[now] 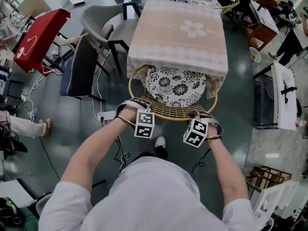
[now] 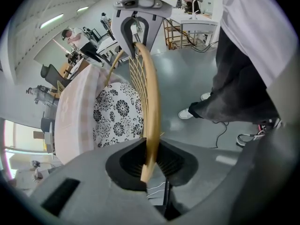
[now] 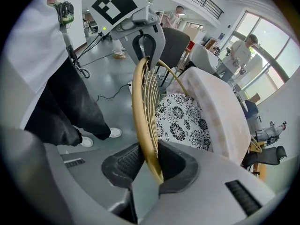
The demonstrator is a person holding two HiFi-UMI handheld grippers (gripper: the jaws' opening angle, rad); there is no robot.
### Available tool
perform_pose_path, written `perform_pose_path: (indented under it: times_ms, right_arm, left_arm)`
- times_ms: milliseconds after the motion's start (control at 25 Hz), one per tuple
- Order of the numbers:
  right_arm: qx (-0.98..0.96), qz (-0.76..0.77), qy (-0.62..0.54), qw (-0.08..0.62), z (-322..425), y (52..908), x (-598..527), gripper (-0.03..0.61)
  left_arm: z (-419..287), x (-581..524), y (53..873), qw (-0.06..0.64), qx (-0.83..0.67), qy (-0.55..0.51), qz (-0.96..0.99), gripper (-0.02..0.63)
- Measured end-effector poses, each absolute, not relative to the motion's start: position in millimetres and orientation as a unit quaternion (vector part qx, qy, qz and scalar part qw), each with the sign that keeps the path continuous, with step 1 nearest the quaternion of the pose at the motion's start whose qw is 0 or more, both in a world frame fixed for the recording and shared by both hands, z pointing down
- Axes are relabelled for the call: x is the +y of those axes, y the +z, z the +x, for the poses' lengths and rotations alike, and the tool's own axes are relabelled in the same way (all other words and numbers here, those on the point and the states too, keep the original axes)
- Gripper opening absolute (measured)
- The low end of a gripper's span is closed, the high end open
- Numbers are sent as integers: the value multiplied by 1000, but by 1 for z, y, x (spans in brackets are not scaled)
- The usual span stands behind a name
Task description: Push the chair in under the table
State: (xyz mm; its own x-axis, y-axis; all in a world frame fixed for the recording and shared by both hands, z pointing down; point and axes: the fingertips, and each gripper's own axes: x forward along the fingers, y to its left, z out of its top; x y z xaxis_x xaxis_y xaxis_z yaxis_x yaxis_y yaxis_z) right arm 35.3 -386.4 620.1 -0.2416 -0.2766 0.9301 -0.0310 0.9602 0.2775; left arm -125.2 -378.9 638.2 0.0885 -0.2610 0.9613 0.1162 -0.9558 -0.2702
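The chair (image 1: 171, 112) stands at the near side of the desk (image 1: 163, 57). Its seat is partly under the desk's edge, and its curved back of gold-coloured wire sticks out toward the person. A round cushion (image 1: 174, 86) with a black-and-white flower print lies on the seat, its far part hidden beneath the overhanging cloth (image 1: 159, 28). The cloth is pale pink with checked bands and bears 1 white flower motif (image 1: 192, 29).

The left claw (image 1: 129, 106) is closed on the top rim of the chair back at the left end of the curve. In the left gripper view the gold rim runs straight between the 2 dark ribbed pads (image 2: 129, 163). The right claw (image 1: 206, 115) grips the same rim at the right end. In the right gripper view the rim passes between its pads (image 3: 123, 165) and lies against them. Both claws point steeply down. Each carries a cube with black-and-white square markers: 1 (image 1: 144, 124) on the left and 1 (image 1: 196, 132) on the right.

The person's white shoe (image 1: 160, 141) shows on the grey floor (image 1: 240, 105) just behind the chair. To the left stand a grey chair (image 1: 101, 20) and a piece draped in red (image 1: 41, 37). Beyond the desk's far right corner a 2nd gold wire chair (image 1: 226, 4) shows.
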Motion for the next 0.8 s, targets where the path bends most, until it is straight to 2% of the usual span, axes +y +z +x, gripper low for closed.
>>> perform_pose_path:
  times_ms: [280,560,800]
  right_arm:
    - [-788,117,-89,598,35,618,-387,94]
    - [-780,155,-96,598,37,616,-388,109]
    - [-785,167,-97,589,39,606,-382,120]
  left_arm:
    - [-124,-380,639,111,85,-669,-730,57]
    - [-122,-382,627,92,140,-650,-741,121]
    - [-119,-378,616,88,179,-635,-746,129]
